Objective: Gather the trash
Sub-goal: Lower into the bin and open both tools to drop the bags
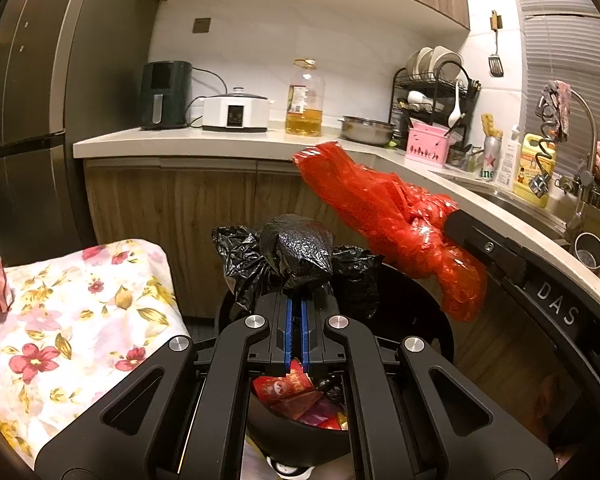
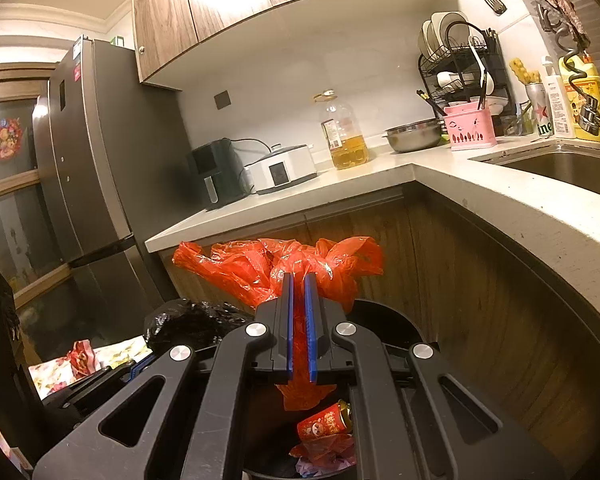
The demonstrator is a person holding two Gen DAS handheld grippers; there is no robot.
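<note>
Kitchen: left gripper point(image 1: 298, 300) clamps black bag point(image 1: 296, 250); right gripper point(image 2: 299, 280) clamps red bag point(image 2: 276, 266).

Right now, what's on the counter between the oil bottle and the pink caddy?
A steel bowl sits between oil bottle and pink caddy; both wrist views show it.

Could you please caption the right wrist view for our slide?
Right gripper shut on a red plastic bag above the open trash bin.
</note>
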